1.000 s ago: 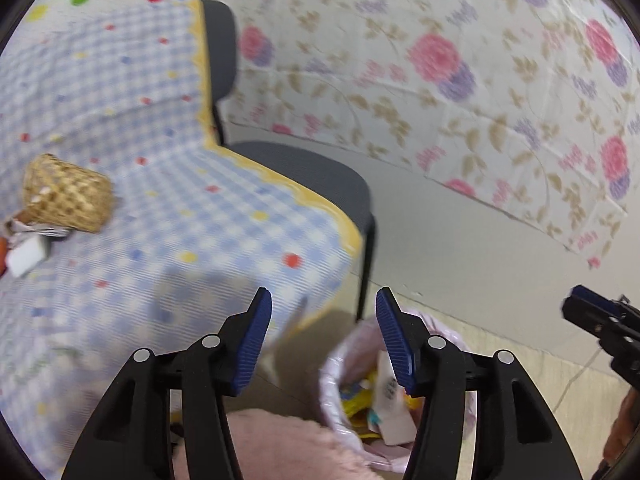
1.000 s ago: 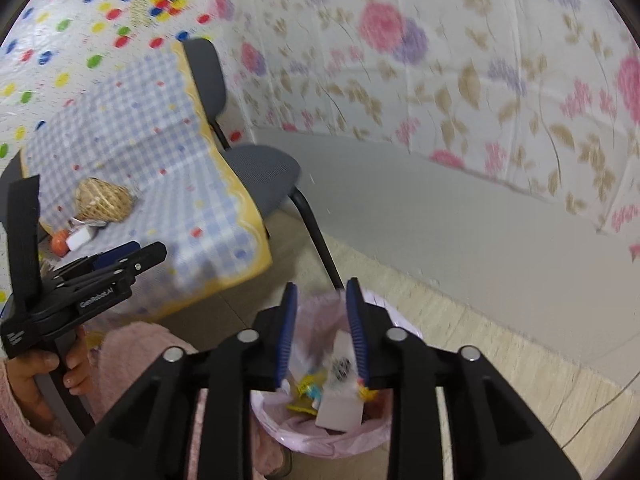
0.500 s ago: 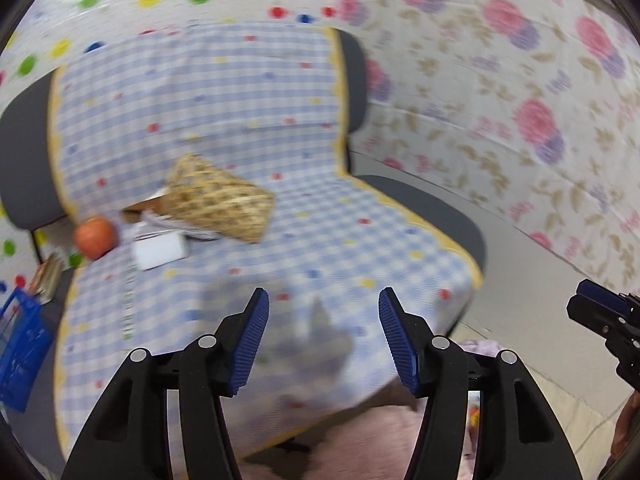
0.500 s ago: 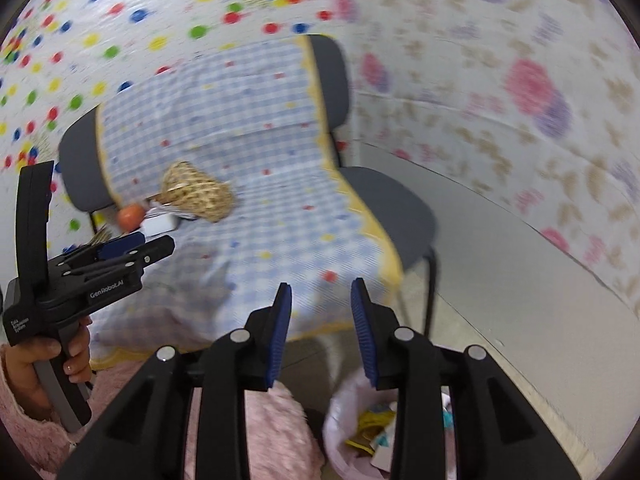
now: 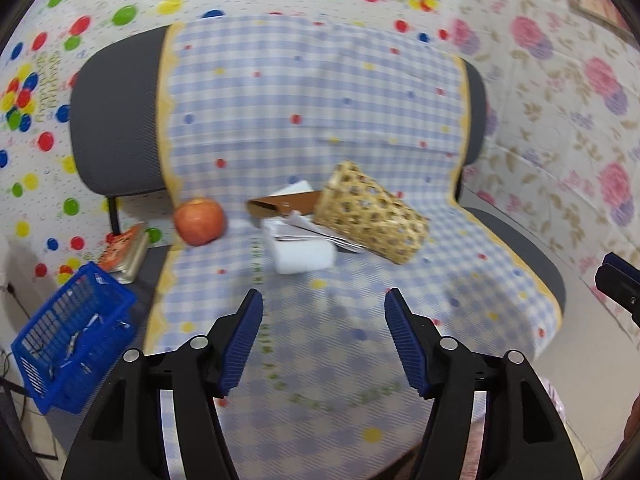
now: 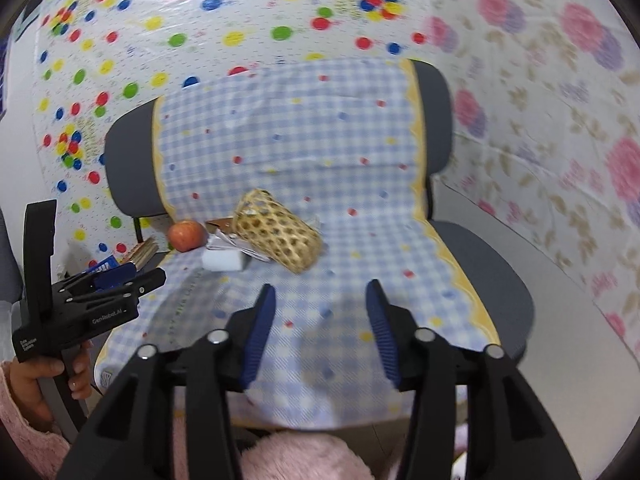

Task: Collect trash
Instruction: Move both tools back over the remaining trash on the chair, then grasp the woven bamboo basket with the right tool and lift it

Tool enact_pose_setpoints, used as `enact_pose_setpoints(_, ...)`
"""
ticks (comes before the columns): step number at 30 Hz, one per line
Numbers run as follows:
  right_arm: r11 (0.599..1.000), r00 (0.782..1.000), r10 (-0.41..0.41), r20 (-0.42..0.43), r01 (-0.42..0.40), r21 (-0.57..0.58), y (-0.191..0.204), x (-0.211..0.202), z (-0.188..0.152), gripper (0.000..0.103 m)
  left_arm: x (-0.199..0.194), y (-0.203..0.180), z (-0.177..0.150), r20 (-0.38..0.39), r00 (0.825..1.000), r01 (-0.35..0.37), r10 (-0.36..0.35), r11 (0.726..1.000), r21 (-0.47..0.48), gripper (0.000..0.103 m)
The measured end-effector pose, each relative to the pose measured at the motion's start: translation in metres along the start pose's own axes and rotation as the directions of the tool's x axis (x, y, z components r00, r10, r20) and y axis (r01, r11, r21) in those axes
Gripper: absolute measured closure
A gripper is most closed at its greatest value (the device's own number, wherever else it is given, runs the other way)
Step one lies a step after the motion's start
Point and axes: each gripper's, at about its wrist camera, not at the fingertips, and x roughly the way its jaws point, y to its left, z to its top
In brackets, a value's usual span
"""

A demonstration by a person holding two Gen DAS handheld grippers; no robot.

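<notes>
Wicker basket (image 5: 370,216) hides part of the papers (image 5: 308,226).

Home room, cloth-draped chairs (image 5: 120,120), patterned wall covering (image 6: 240,8)

Ahead of the jaws, on the cloth (image 5: 360,128): wicker basket (image 5: 372,220) tipped over, right; foam block (image 5: 304,254) and cardboard (image 5: 280,206) beside it; apple (image 5: 199,221) left; crate (image 5: 72,340) far left, off the cloth

A white foam block (image 5: 304,254) lies on the checked cloth (image 5: 320,128) over the chair seat, with crumpled paper (image 5: 308,226) on top and a brown cardboard piece (image 5: 284,204) behind, all beside a tipped wicker basket (image 5: 372,220).
</notes>
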Motion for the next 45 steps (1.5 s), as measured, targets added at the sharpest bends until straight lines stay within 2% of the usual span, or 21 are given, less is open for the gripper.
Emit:
enact_pose_setpoints(1, 1.0, 1.0, 0.002, -0.001, -0.002, -0.013, 0.004, 0.006, 0.003, 0.049, 0.002, 0.006, 0.001, -0.004, 1.0, -0.012, 0.012, 1.0, -0.006, 0.038)
enact_pose_setpoints(4, 0.999, 1.0, 0.02, -0.019, -0.021, -0.038, 0.016, 0.031, 0.013, 0.045, 0.008, 0.018, 0.003, -0.013, 0.999, -0.044, 0.043, 0.999, -0.022, 0.027)
enact_pose_setpoints(7, 0.998, 0.999, 0.032, -0.034, -0.034, -0.059, 0.022, 0.055, 0.02, 0.043, 0.018, 0.032, 0.007, -0.033, 0.998, -0.062, 0.061, 0.998, -0.031, 0.026)
enact_pose_setpoints(9, 0.996, 0.998, 0.044, -0.044, -0.047, -0.072, 0.025, 0.073, 0.026, 0.04, 0.025, 0.04, 0.011, -0.04, 0.996, -0.086, 0.085, 0.996, -0.038, 0.022)
enact_pose_setpoints(15, 0.993, 0.994, 0.071, -0.08, -0.078, -0.086, 0.026, 0.129, 0.039, 0.03, 0.051, 0.055, 0.023, -0.053, 0.993, -0.111, 0.109, 0.992, -0.051, 0.021)
enact_pose_setpoints(19, 0.988, 0.991, 0.093, -0.095, -0.104, -0.112, 0.027, 0.165, 0.042, 0.02, 0.082, 0.063, 0.034, -0.078, 0.99, -0.121, 0.117, 0.991, -0.051, 0.021)
enact_pose_setpoints(25, 0.98, 0.989, 0.092, -0.114, -0.11, -0.166, 0.031, 0.212, 0.047, 0.017, 0.121, 0.064, 0.044, -0.113, 0.988, -0.114, 0.107, 0.992, -0.055, 0.021)
enact_pose_setpoints(31, 0.959, 0.979, 0.109, -0.172, -0.149, -0.242, 0.036, 0.249, 0.045, 0.011, 0.145, 0.066, 0.044, -0.134, 0.985, -0.114, 0.104, 0.992, -0.062, 0.021)
enact_pose_setpoints(33, 0.947, 0.976, 0.098, -0.195, -0.151, -0.284, 0.04, 0.255, 0.041, 0.01, 0.147, 0.067, 0.042, -0.138, 0.985, -0.114, 0.104, 0.992, -0.063, 0.021)
enact_pose_setpoints(37, 0.898, 0.982, -0.011, -0.191, -0.074, -0.433, 0.055, 0.259, 0.026, 0.009, 0.146, 0.069, 0.038, -0.146, 0.984, -0.116, 0.105, 0.991, -0.071, 0.021)
enact_pose_setpoints(38, 0.891, 0.982, -0.028, -0.185, -0.059, -0.451, 0.057, 0.258, 0.024, 0.01, 0.145, 0.069, 0.036, -0.149, 0.984, -0.114, 0.102, 0.991, -0.073, 0.021)
enact_pose_setpoints(40, 0.877, 0.984, -0.092, -0.151, 0.008, -0.48, 0.06, 0.253, 0.02, 0.022, 0.142, 0.068, 0.034, -0.151, 0.983, -0.112, 0.1, 0.991, -0.072, 0.021)
enact_pose_setpoints(41, 0.893, 0.982, -0.09, -0.165, 0.007, -0.45, 0.057, 0.248, 0.02, 0.023, 0.139, 0.066, 0.032, -0.151, 0.984, -0.109, 0.098, 0.992, -0.068, 0.021)
enact_pose_setpoints(45, 0.975, 0.972, 0.014, -0.234, -0.066, -0.212, 0.035, 0.219, 0.024, 0.025, 0.131, 0.061, 0.026, -0.153, 0.985, -0.093, 0.083, 0.994, -0.063, 0.021)
